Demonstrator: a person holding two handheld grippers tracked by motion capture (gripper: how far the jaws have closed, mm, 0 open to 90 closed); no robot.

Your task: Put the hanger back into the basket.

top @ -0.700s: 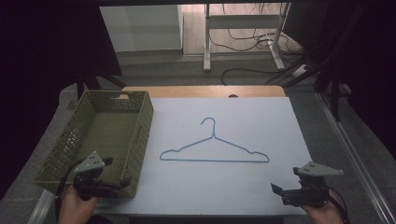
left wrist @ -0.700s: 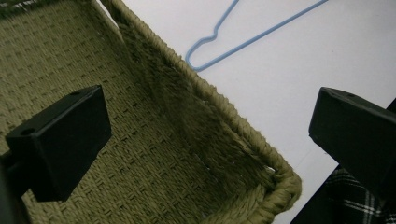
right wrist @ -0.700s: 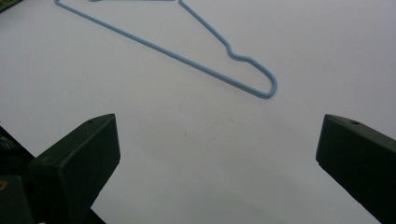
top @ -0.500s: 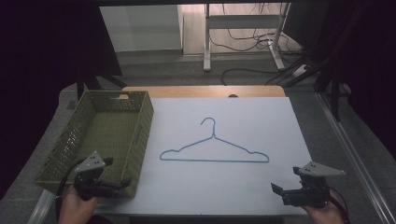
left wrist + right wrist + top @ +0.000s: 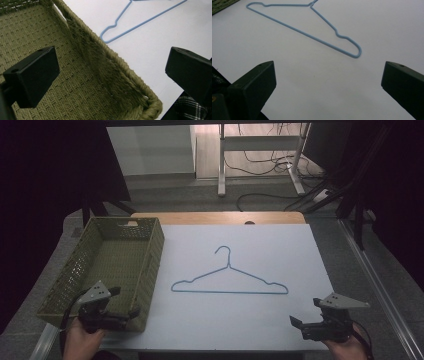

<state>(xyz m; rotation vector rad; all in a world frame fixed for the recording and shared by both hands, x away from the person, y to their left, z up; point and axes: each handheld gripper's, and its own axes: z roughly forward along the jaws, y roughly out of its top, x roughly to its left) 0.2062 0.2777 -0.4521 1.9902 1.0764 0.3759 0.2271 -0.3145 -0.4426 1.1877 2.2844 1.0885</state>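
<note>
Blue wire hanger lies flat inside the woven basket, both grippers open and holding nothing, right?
Not quite. The blue wire hanger lies flat on the white table, beside the woven basket, as the high view shows. Both grippers are open and hold nothing.

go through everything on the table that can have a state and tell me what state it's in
Blue hanger: flat on the white table, untouched.
Woven basket: upright, empty.
Left gripper: open, over the basket's near corner.
Right gripper: open, holding nothing, near the table's front edge.
</note>
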